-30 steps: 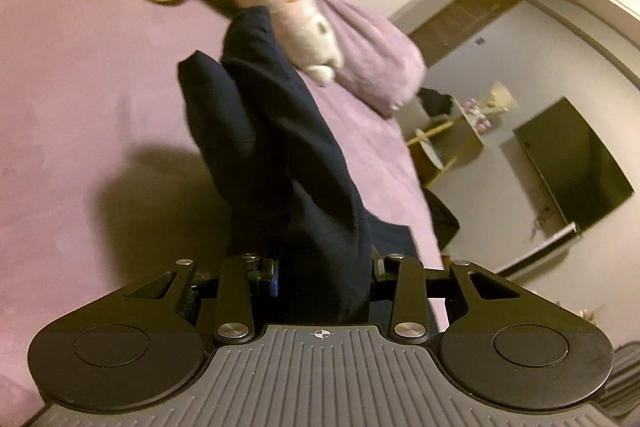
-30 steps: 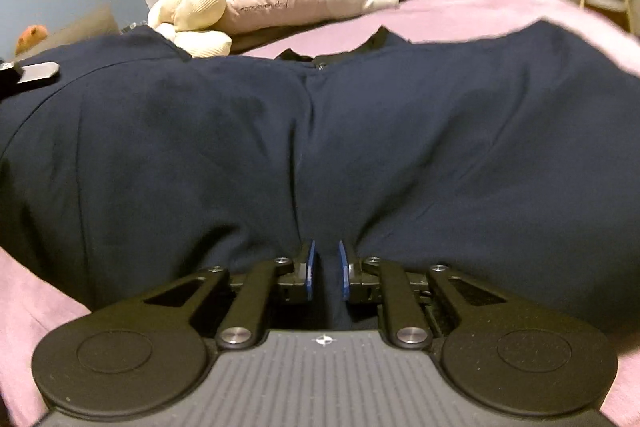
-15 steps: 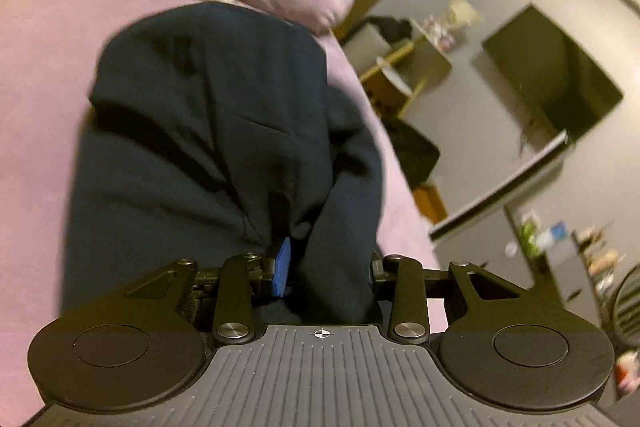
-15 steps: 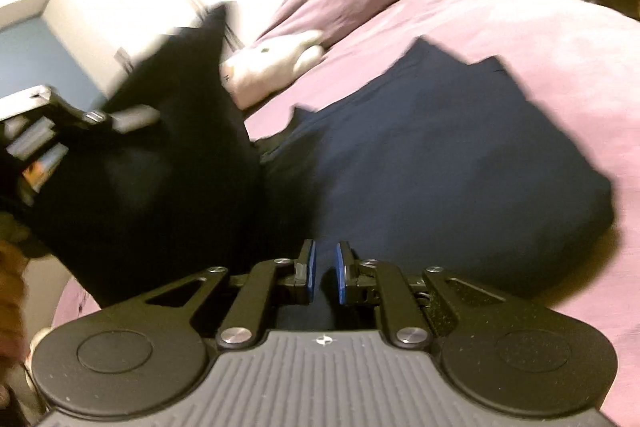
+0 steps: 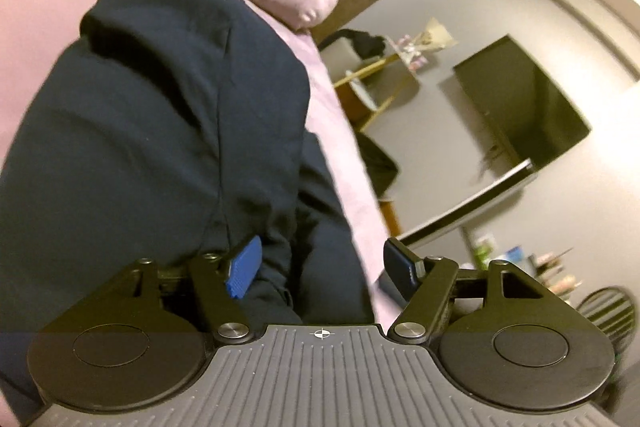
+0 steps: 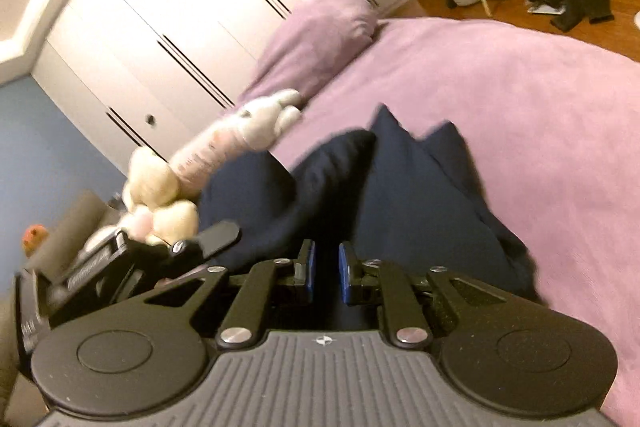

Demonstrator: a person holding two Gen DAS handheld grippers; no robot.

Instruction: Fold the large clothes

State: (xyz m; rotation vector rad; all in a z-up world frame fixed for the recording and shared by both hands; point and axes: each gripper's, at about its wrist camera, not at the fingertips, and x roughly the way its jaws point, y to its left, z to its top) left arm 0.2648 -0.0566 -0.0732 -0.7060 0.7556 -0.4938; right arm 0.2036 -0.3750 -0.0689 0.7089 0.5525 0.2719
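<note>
Navy garment (image 5: 168, 131) bunched on purple bed (image 6: 500, 99). Left gripper (image 5: 320, 267) jaws just opened wide, cloth loose between. Right gripper (image 6: 324, 269) narrow, pinching dark fabric; grip point hidden. Plush toy (image 6: 240, 143) blurred behind.

Garment (image 6: 400, 195) lies on the bed (image 6: 520, 99), directly ahead of the right claw (image 6: 324, 269). Left claw (image 6: 208, 239) sits at its left, against the garment. Stuffed toy (image 6: 224, 155) beyond the garment, left; pillow (image 6: 320, 35) behind the toy, wardrobe (image 6: 180, 7) behind both.
</note>
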